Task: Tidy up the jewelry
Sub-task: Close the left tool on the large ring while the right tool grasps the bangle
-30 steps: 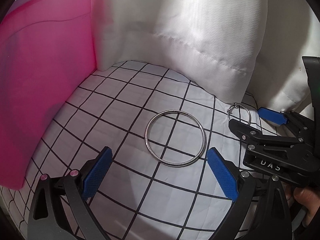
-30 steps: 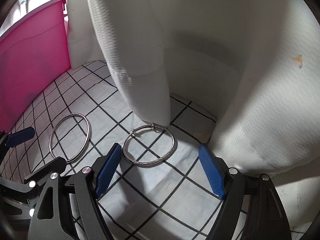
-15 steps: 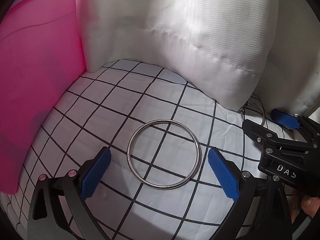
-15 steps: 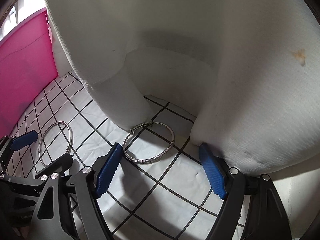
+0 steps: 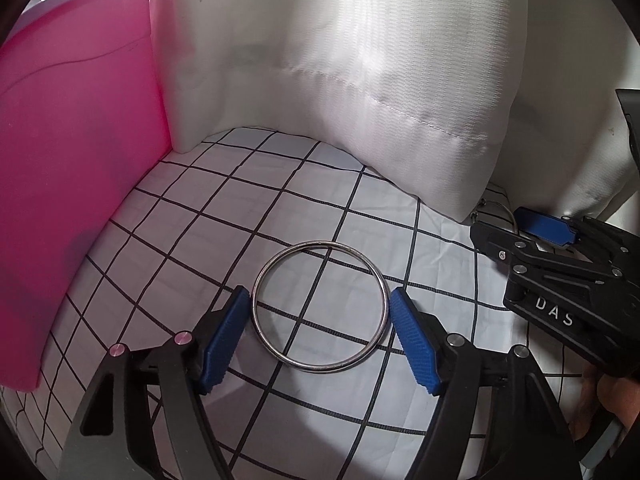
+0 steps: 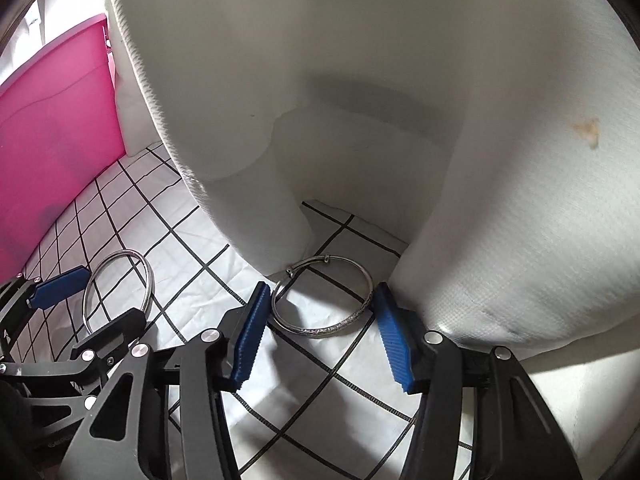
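A plain silver bangle [image 5: 259, 280] lies flat on the white checked cloth [image 5: 224, 224]. My left gripper [image 5: 320, 336] is open, its blue pads on either side of the bangle's near half. A second, engraved silver bangle [image 6: 340, 326] lies by the foot of the white pillows. My right gripper [image 6: 324, 336] is open around it, its blue pads close to both sides. The plain bangle [image 6: 149, 280] and the left gripper [image 6: 60, 284] show at the left of the right wrist view. The right gripper [image 5: 532, 232] shows at the right of the left wrist view, with the engraved bangle [image 5: 506, 209] mostly hidden behind it.
A pink box [image 5: 72, 168] stands at the left on the cloth. White pillows [image 5: 360, 80] stand close behind both bangles; one touches the engraved bangle's far rim [image 6: 308, 262]. A pillow [image 6: 520, 200] presses against my right gripper's right finger.
Both grippers have moved forward and down over their bangles, and both jaws have narrowed so the pads now flank the rings. The bangles have not moved.
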A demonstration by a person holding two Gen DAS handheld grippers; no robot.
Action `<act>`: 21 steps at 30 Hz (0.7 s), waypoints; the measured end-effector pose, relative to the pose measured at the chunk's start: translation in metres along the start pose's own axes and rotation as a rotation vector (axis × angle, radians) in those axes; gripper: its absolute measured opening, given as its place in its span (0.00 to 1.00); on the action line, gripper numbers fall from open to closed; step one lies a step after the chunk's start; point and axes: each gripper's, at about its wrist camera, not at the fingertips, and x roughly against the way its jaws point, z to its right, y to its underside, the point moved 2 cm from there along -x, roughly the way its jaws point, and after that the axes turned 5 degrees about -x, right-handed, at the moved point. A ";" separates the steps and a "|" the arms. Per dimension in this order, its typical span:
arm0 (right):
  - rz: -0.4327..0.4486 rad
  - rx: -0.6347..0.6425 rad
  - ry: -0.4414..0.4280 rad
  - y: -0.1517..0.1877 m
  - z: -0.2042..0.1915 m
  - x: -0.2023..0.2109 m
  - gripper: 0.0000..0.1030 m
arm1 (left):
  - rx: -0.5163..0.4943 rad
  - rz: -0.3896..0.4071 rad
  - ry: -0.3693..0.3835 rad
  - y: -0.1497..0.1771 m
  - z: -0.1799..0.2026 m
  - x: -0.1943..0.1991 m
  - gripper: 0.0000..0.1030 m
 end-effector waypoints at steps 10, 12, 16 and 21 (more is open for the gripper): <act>0.006 -0.016 -0.023 0.015 -0.009 0.013 0.50 | 0.023 -0.019 0.003 0.012 -0.019 0.010 0.67; 0.004 -0.018 -0.028 0.022 -0.013 0.018 0.50 | 0.020 -0.017 0.005 0.014 -0.022 0.013 0.67; -0.004 -0.031 -0.032 0.037 -0.021 0.030 0.50 | 0.009 -0.012 0.009 0.019 -0.027 0.021 0.67; -0.016 -0.055 -0.039 0.054 -0.034 0.048 0.50 | 0.001 -0.015 0.030 0.026 -0.036 0.035 0.68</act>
